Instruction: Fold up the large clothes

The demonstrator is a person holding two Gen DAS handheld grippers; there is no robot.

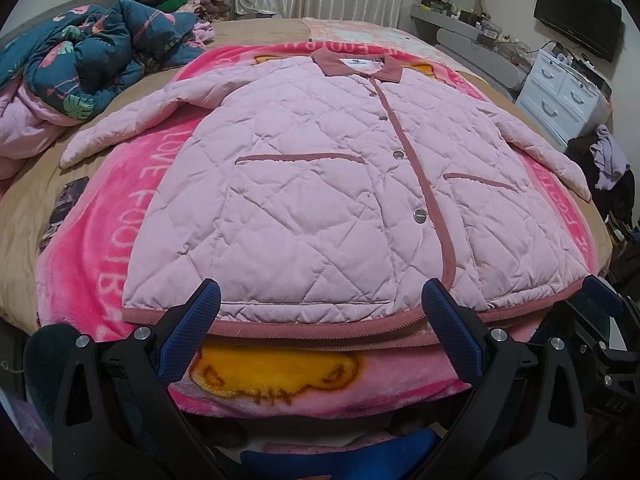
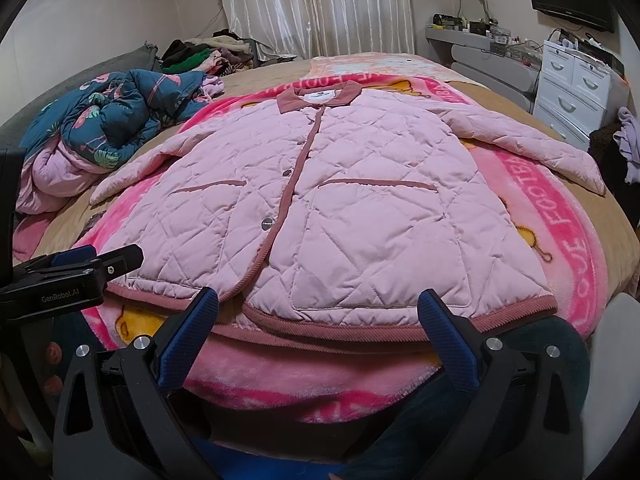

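Observation:
A pink quilted jacket with dark-pink trim lies flat, front up and buttoned, on a bright pink blanket, collar at the far side, both sleeves spread outward. It also shows in the right wrist view. My left gripper is open and empty, just in front of the jacket's hem near its left half. My right gripper is open and empty in front of the hem's right half. The left gripper's side shows at the left of the right wrist view.
A crumpled teal floral quilt lies at the bed's left. A clothes pile sits at the far left corner. A white drawer unit and a wall TV stand to the right. A dark phone-like object lies left of the blanket.

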